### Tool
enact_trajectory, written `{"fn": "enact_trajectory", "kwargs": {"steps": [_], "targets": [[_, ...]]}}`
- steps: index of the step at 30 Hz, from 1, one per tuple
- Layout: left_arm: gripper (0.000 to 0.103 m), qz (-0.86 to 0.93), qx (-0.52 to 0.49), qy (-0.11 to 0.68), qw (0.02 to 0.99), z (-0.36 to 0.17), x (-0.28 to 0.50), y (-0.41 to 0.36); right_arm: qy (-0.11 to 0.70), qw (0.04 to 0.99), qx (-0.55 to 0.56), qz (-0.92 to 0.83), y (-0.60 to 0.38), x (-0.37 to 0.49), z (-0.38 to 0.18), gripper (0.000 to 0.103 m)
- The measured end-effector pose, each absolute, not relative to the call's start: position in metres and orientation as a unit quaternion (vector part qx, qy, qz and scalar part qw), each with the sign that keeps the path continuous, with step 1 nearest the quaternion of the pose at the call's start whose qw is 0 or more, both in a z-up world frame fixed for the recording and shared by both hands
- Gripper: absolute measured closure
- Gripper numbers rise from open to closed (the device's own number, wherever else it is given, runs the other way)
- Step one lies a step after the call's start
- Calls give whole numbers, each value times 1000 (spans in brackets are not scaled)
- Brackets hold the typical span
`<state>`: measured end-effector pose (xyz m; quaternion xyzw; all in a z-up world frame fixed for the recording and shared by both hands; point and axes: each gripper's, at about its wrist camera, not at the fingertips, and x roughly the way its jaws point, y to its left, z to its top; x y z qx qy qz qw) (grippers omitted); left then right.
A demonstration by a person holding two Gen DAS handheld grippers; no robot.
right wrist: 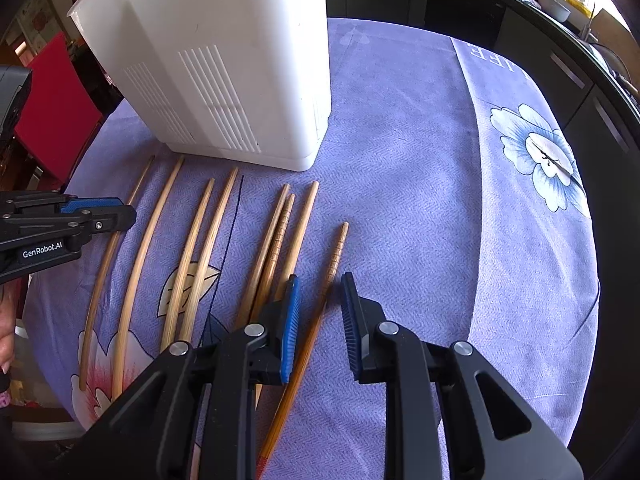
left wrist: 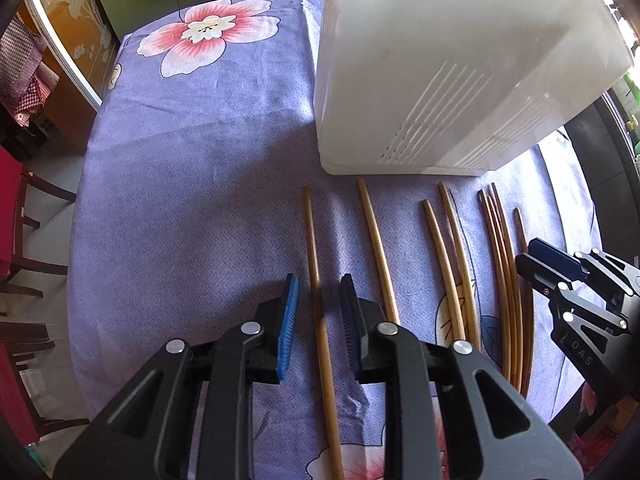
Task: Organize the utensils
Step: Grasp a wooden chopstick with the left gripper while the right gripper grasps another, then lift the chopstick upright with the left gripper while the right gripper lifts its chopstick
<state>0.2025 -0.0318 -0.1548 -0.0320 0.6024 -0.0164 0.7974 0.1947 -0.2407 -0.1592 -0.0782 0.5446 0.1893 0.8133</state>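
Note:
Several wooden chopsticks lie side by side on a purple floral tablecloth, their tips pointing at a tall white plastic container. My left gripper points down over the leftmost chopstick, which runs between its blue pads with a gap on each side. My right gripper straddles the rightmost, ridged chopstick the same way, pads apart from it. Each gripper shows at the edge of the other's view: the left gripper and the right gripper.
A chair with a red seat stands past the table's left edge. Dark kitchen cabinets run behind the table. Part of a hand shows at the far left of the right wrist view.

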Motion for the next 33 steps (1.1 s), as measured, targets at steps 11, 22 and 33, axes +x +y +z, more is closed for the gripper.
{"fn": "enact_trajectory", "kwargs": {"steps": [11,22,33], "targets": [[98,-14,-19,579,815,-137,196,-27,530,824,-47,193,-250,188,-149,95],[98,-37,-30,480,876,-50,150,-14,428,879,-10,208,-279,145,-63,98],[98,-42,-24,445,894,-22,122,-15,478,857,-37,190,-274,167,-80,97]]}}
